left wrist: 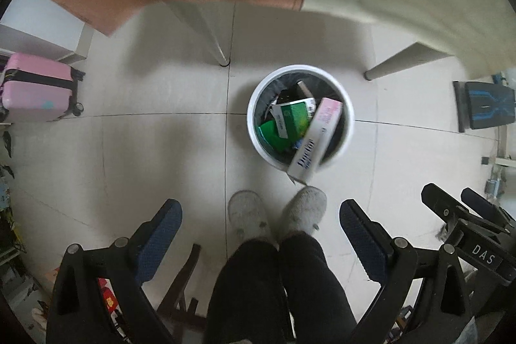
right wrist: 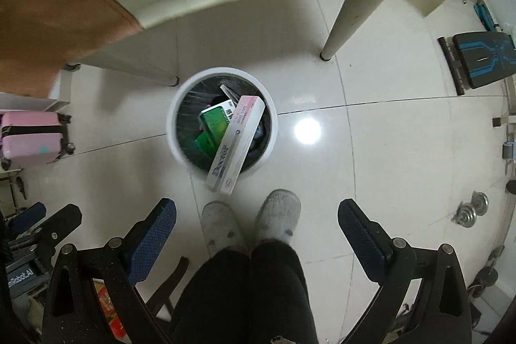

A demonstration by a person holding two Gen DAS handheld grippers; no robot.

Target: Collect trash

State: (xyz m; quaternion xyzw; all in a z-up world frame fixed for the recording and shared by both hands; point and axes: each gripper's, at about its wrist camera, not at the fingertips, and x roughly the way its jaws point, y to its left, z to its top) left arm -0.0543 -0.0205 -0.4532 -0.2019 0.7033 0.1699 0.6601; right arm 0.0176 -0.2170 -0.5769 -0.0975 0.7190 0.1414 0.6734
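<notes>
Both grippers, left (left wrist: 260, 223) and right (right wrist: 257, 221), jaws apart, empty. Long box (right wrist: 235, 144) overhangs bin (right wrist: 174, 131) rim; lettering blurred, trash beneath partly hidden.

A pink suitcase (left wrist: 35, 87) stands left, a black-and-blue bench (right wrist: 480, 60) right, grey slippers (right wrist: 279, 218) on pale tiles.

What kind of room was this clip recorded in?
Probably a room in a home, used for living and storage. A pink suitcase stands on the tiled floor, a black and blue exercise bench and dumbbell weights lie nearby, and a white trash bin sits beside table legs.
</notes>
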